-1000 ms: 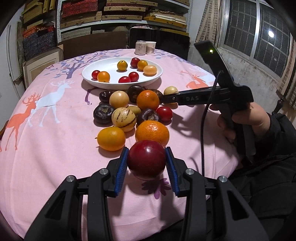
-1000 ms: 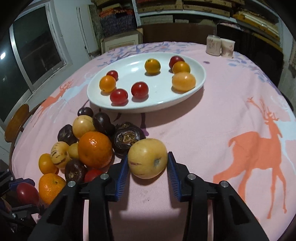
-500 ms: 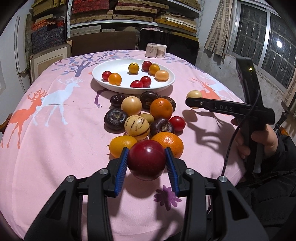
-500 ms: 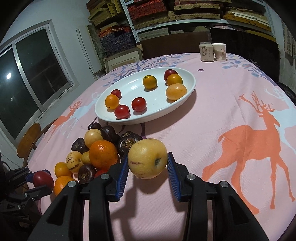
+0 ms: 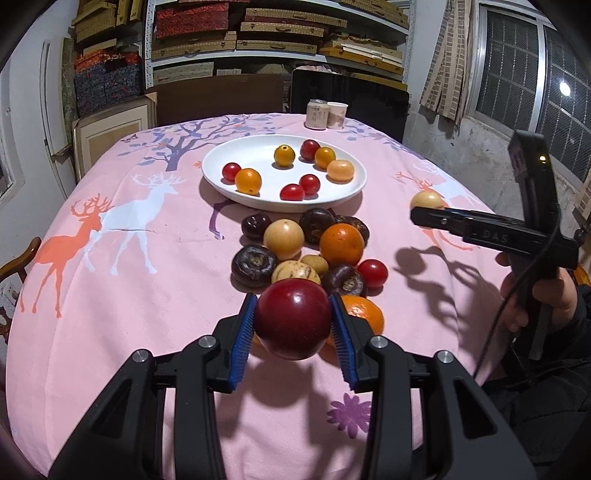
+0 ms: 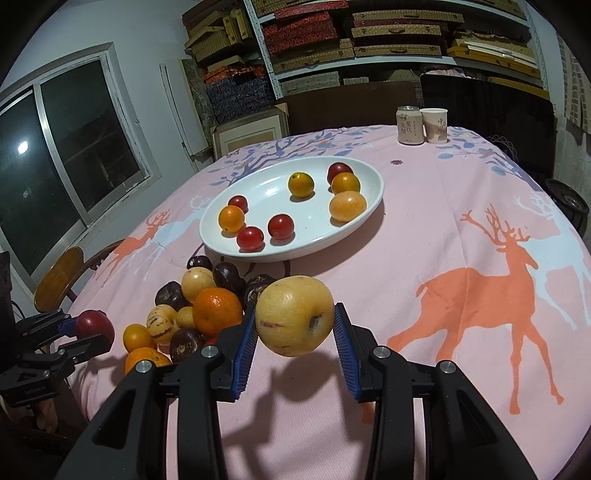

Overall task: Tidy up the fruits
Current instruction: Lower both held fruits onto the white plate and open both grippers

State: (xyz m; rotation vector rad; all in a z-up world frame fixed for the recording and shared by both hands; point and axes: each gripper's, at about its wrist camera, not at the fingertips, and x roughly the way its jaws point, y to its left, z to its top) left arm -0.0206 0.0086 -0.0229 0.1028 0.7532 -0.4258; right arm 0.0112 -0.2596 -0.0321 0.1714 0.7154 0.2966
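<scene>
Two fruits are hanging clear of the cloth, the plum (image 5: 293, 318) clamped in the left gripper (image 5: 293, 325) and the pale fruit (image 6: 294, 315) clamped in the right gripper (image 6: 294, 325), the plate (image 6: 354, 236) lying far ahead, nearer the right gripper.

A home storeroom: box-stacked shelves (image 5: 258, 33) behind a cloth-covered table (image 5: 110, 295).

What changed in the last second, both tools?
Both tools lifted their fruit off the cloth. The left tool holds the red plum, the right tool the yellow fruit, its shadow now beneath it. Neither grip changed. The pile and white plate stayed as they were.
</scene>
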